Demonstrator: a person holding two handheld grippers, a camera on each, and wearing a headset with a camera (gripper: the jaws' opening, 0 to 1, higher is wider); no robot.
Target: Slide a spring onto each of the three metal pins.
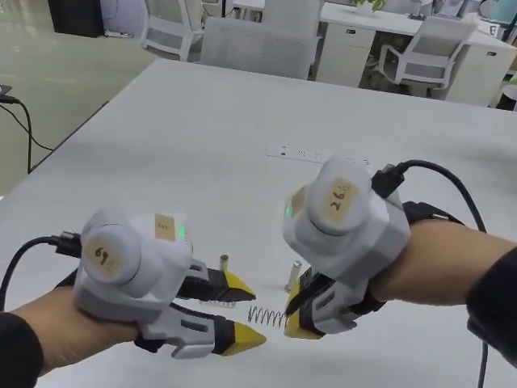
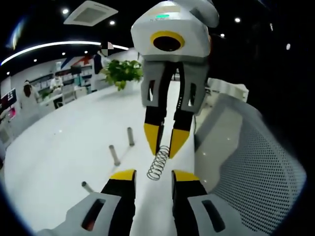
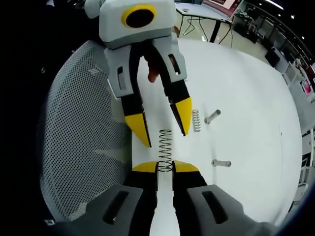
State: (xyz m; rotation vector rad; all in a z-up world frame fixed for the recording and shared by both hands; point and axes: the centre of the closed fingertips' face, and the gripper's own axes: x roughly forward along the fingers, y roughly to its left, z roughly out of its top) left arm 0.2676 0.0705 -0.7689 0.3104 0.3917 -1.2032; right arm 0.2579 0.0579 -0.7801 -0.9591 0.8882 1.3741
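My right gripper point(image 3: 165, 167) is shut on one end of a thin wire spring point(image 3: 165, 146), held level just above the white table. The spring's free end point(image 2: 156, 168) reaches between the jaws of my left gripper point(image 2: 153, 175), which stands open facing the right gripper point(image 2: 165, 142); its jaws do not touch the spring. Three short metal pins lie or stand on the table beyond: one pin point(image 2: 130, 136), a second pin point(image 2: 114, 155), a third pin point(image 2: 87, 187). A second spring point(image 3: 196, 120) lies beside a pin point(image 3: 212, 116). The left gripper point(image 1: 246, 311) and right gripper point(image 1: 295, 317) meet at the spring point(image 1: 266, 315).
The white table point(image 1: 202, 145) stretches far ahead. A white power strip point(image 1: 315, 153) lies at mid-table. Grey office chairs point(image 1: 258, 44) stand at its far edge, with desks behind. A mesh chair back point(image 3: 83, 128) sits close behind the grippers.
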